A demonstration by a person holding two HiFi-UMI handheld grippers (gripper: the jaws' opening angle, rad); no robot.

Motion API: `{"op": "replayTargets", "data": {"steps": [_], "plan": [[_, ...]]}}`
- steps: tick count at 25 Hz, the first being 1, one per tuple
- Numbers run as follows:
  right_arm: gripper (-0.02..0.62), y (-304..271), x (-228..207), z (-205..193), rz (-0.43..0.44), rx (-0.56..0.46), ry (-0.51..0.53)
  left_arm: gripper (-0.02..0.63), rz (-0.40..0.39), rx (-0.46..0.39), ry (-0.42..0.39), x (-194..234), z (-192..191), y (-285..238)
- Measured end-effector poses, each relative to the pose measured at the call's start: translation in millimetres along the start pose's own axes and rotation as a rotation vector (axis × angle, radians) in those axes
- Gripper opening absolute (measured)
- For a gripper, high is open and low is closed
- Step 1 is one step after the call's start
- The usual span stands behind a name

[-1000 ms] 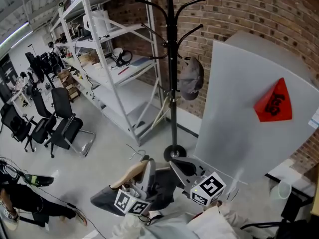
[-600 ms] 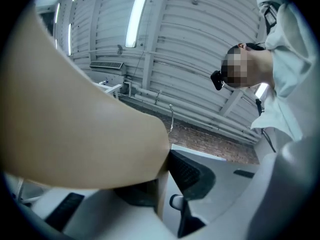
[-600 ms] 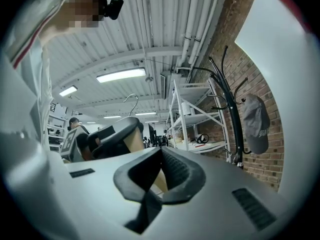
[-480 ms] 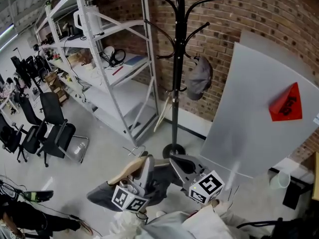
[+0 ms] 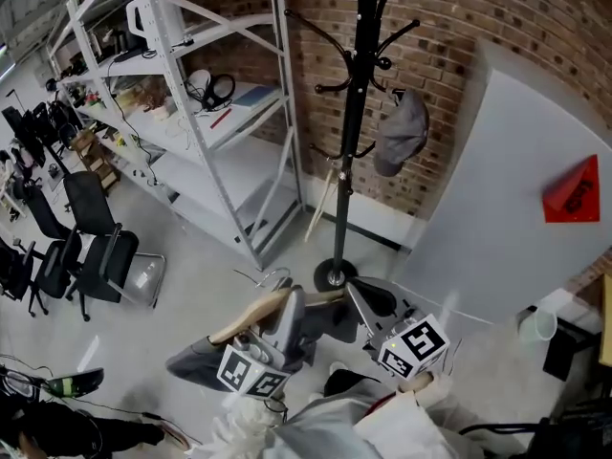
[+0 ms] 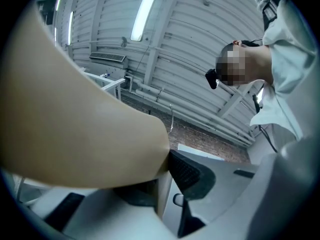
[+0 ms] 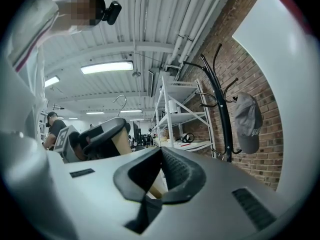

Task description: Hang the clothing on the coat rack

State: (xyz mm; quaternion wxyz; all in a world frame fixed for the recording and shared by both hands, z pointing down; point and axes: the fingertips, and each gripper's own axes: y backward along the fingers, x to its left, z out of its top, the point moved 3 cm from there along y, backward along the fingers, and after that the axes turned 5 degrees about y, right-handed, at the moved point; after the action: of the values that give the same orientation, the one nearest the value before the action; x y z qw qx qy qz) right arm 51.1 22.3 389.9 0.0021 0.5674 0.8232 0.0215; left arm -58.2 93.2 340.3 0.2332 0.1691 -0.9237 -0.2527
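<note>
One dark grey garment (image 5: 196,363) hangs on one wooden hanger (image 5: 258,312), low in front of you and near the base of the single black coat rack (image 5: 349,161), not on any of its hooks. Your left gripper (image 5: 290,306) is clamped on the hanger's wood, and your right gripper (image 5: 361,296) pinches the hanger's other end. One grey cap (image 5: 402,132) hangs on the rack; its small print is unreadable. One red triangular sign (image 5: 576,191) on the grey board carries dark marks, also illegible. One white shelving unit (image 5: 191,113) stands left of the rack.
</note>
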Motion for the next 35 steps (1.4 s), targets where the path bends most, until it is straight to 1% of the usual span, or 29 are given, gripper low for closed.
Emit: {"op": "replayTargets", "data": {"steps": [6, 9, 13, 16, 20, 25, 31, 35], "plan": [[0.021, -23.1, -18.4, -4.5, -0.049, -0.012, 0.009, 0.087, -0.042, 0.017, 0.037, 26.4, -7.2, -19.9], [0.021, -38.3, -38.1, -1.4, -0.092, -0.032, 0.023, 0.087, -0.070, 0.023, 0.055, 41.8, -10.7, -37.2], [0.021, -60.8, -66.9, 5.0, -0.148, -0.071, 0.023, 0.087, -0.114, 0.055, 0.104, 63.7, -19.2, -68.0], [0.021, -74.0, -88.6, 8.5, -0.184, -0.084, 0.043, 0.087, -0.149, 0.071, 0.136, 76.9, -28.8, -92.7], [0.021, -90.8, -111.0, 12.9, -0.189, -0.081, 0.073, 0.087, -0.189, 0.091, 0.164, 92.9, -38.3, -126.2], [0.021, -103.6, -135.3, 18.4, -0.218, -0.088, 0.090, 0.087, -0.241, 0.126, 0.212, 102.8, -51.6, -158.5], [0.021, -117.6, -165.7, 17.0, -0.248, -0.093, 0.118, 0.087, -0.301, 0.132, 0.205, 118.1, -63.3, -191.2], [0.022, -126.9, -183.7, 15.5, -0.267, -0.088, 0.132, 0.087, -0.329, 0.139, 0.223, 125.8, -71.1, -202.9]]}}
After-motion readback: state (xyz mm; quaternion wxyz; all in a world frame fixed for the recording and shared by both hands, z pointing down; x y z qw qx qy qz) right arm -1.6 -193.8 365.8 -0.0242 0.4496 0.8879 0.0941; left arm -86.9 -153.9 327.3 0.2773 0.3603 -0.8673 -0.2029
